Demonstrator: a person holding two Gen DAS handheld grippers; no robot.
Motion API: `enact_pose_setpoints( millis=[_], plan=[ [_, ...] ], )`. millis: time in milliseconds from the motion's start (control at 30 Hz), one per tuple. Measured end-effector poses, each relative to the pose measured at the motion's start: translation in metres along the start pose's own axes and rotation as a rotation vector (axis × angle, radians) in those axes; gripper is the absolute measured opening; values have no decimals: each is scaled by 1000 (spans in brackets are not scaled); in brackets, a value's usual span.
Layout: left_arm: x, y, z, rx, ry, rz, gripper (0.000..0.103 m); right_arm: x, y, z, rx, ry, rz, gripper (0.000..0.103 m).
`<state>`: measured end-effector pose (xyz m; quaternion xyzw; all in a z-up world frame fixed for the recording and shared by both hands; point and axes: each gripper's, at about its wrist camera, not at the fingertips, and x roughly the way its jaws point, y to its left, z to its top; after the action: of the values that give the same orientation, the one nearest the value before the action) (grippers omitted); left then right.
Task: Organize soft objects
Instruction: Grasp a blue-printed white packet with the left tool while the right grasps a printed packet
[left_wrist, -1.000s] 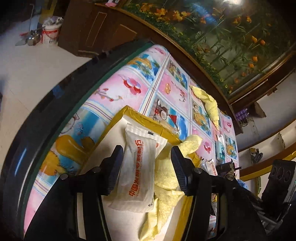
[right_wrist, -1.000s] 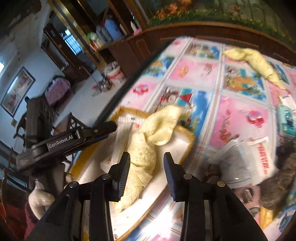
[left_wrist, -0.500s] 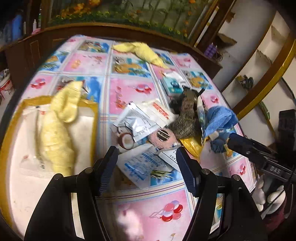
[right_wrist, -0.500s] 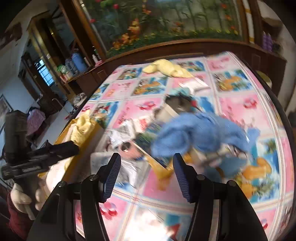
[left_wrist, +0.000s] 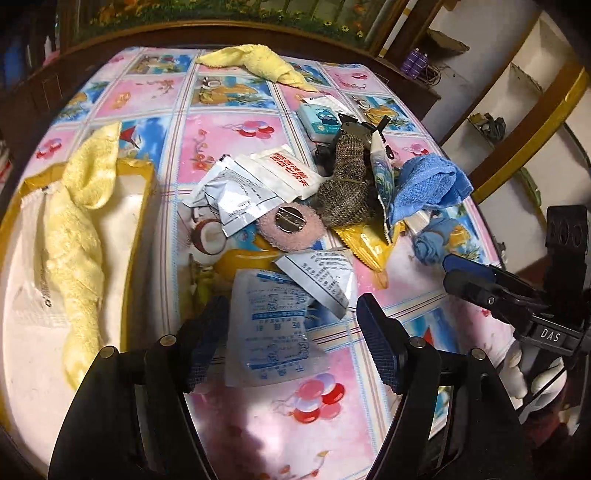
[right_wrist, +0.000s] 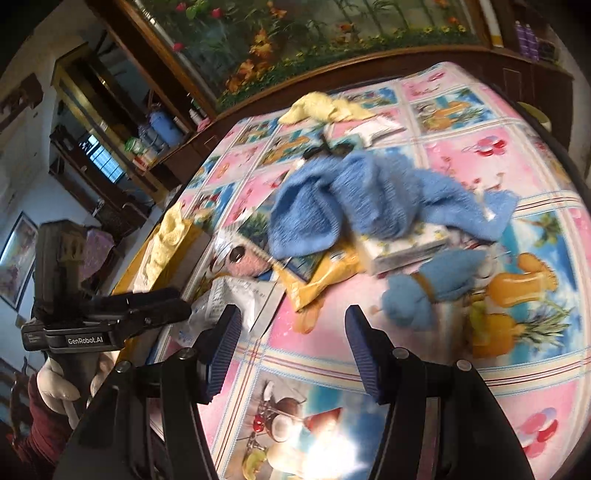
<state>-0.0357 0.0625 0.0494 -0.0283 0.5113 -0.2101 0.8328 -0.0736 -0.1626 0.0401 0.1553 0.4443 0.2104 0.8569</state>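
Table (left_wrist: 229, 140), patterned oilcloth, is carrying a yellow-rimmed tray (left_wrist: 144, 192) at its left side as the left wrist view shows it, with one yellow towel (left_wrist: 74, 236) already lying lengthwise in it. A mixed pile is sitting in the middle of the table, just right of the tray.

Key relation: the blue towel (right_wrist: 354, 195) is lying crumpled on top of that pile, directly ahead of the right gripper (right_wrist: 291, 332) and beyond its fingertips, long axis running left-right across the jaw line. A smaller blue cloth roll (right_wrist: 424, 291) is lying nearer, ahead and to the right.

Left gripper (left_wrist: 288, 332) is hanging over a white printed sachet (left_wrist: 269, 325), which is lying between its fingers but is not pinched; jaws have just been opening. Right gripper's jaws have also just been opening and are standing apart with nothing between them. Both are pointing steeply down at the table.

Judgement: right hand is nearer the blue towel; likely next pick, then a carry left to the tray.
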Motion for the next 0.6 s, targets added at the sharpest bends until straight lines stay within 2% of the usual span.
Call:
enact_pose_setpoints(
  millis=[100,200,267,300,333,400,467,600],
  plan=[
    [13,-1,-5,25,23,59,72,18,13,-4,-31,50,28,58],
    [37,-12,-10,96,54,130,71,25,18,-5,-34,66,45,58],
    [46,-17,-16,145,58,181,55,23,19,-4,-39,65,46,58],
    [45,-19,-20,168,44,185,53,22,19,-3,-45,65,42,58],
    [43,-19,-21,163,40,166,45,21,19,-2,-52,66,36,58],
    [36,-15,-24,134,21,123,40,20,20,-1,-67,72,22,58],
    [27,-10,-31,108,5,110,37,23,20,0,-77,83,11,58],
    [8,-7,-49,78,-17,86,37,36,32,1,-109,106,13,58]
  ],
)
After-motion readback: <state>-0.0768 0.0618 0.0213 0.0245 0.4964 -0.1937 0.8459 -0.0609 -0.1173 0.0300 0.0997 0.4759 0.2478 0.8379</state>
